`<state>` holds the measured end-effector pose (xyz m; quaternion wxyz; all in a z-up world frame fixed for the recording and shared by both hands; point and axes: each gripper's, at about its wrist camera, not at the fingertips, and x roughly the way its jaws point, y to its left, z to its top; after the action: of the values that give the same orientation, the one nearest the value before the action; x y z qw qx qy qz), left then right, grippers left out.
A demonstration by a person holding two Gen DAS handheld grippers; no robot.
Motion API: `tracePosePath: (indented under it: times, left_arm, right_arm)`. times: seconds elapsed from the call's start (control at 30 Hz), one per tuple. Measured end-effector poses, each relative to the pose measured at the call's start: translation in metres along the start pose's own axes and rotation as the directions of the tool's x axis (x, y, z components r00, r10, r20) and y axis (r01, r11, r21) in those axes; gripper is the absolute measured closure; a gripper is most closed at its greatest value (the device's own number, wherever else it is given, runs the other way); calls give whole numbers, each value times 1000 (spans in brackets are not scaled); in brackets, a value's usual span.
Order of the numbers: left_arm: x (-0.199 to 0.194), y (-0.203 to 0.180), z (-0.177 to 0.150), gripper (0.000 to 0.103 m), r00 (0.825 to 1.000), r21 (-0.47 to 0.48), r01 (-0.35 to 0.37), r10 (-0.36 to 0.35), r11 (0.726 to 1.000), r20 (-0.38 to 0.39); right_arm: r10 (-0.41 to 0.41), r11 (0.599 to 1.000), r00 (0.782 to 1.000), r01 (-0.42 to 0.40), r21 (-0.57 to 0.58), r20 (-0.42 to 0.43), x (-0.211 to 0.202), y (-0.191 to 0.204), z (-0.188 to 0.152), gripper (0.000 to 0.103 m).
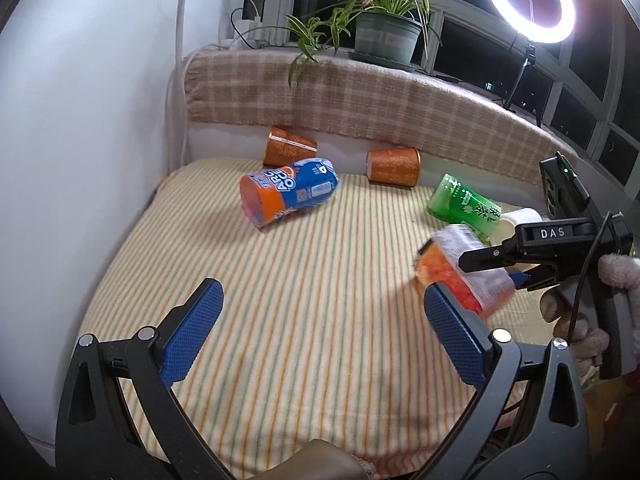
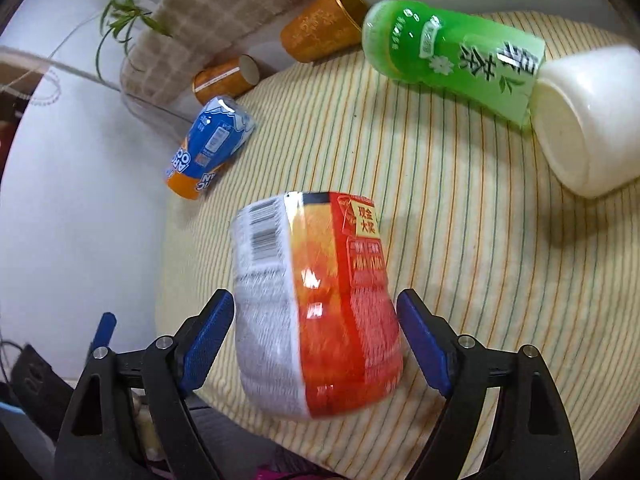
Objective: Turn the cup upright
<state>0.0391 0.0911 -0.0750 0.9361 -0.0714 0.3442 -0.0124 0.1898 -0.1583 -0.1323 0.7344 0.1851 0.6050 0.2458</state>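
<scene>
Right gripper jaws clamp red cup; left gripper jaws wide, empty; green cup beyond.

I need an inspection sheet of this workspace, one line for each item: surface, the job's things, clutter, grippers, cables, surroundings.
Surface: striped blanket, with a checked cloth over the raised back edge.
Job's things: red and white cup between the right gripper's fingers; whether the pads touch it cannot be told. Blue cup, green cup, white cup and two orange cups lie on their sides.
Clutter: nothing seen.
Grippers: left gripper open and holding nothing; right gripper around the red and white cup.
Cables: a black cable runs along the right gripper's handle.
Surroundings: potted plant and ring light at the dark window; white wall at the left.
</scene>
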Motion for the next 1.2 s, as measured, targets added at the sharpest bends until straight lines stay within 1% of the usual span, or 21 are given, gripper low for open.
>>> tracePosePath:
  times: [0.2,0.27,0.33,0.47,0.6,0.63,0.67,0.73,0.77,0.8,0.83,0.9,0.93,0.97,1.07,1.2]
  left_arm:
    - [4,-7,3,1,1000,7,23,-23,1000,-17]
    - [6,-8,4,1,999,-3,33,-33,999,-27]
    - [10,-8,5,1,998,-28,55,-56,998,-43]
    - [24,-12,8,1,990,-76,93,-100,993,-98]
    - [40,-20,11,1,972,-117,157,-175,981,-158]
    - [46,-23,13,1,960,-139,192,-215,971,-179]
    - [50,-24,14,1,949,-161,217,-247,963,-196]
    - [63,-26,17,1,912,-242,276,-333,930,-239]
    - [72,-27,19,1,885,-298,302,-382,906,-265]
    - [82,-26,20,1,858,-358,317,-427,878,-286]
    - [92,-25,20,1,836,-413,325,-463,851,-296]
    - [106,-27,23,1,816,-472,313,-487,824,-310]
    - [112,-27,24,1,810,-490,307,-494,816,-315]
    - [120,-30,25,1,800,-506,303,-504,808,-325]
    - [135,-35,26,1,780,-536,290,-520,793,-347]
    - [154,-47,24,1,759,-549,275,-529,789,-380]
  right_arm:
    - [-25,997,998,29,-77,51,-15,7,-4,19]
    - [-24,995,997,31,-92,69,-21,7,-5,19]
    - [-40,991,994,52,-123,98,-29,8,-9,19]
    - [-95,973,973,135,-184,212,-51,7,-23,19]
    - [-158,948,936,232,-218,314,-67,3,-51,19]
    - [-171,942,927,253,-220,332,-70,3,-56,19]
    - [-199,930,910,293,-224,365,-74,3,-64,19]
    - [-236,910,882,347,-224,407,-79,2,-76,19]
    - [-250,904,870,367,-219,424,-82,0,-82,19]
    - [-255,903,864,373,-211,434,-84,-2,-88,19]
    - [-253,908,862,369,-201,439,-87,-6,-93,19]
    - [-252,913,860,363,-186,444,-92,-11,-101,19]
    - [-256,914,857,366,-178,447,-94,-14,-105,19]
    - [-260,913,855,369,-174,449,-95,-15,-109,19]
    - [-271,908,848,382,-171,456,-98,-18,-118,19]
    - [-278,905,840,392,-167,465,-100,-19,-125,19]
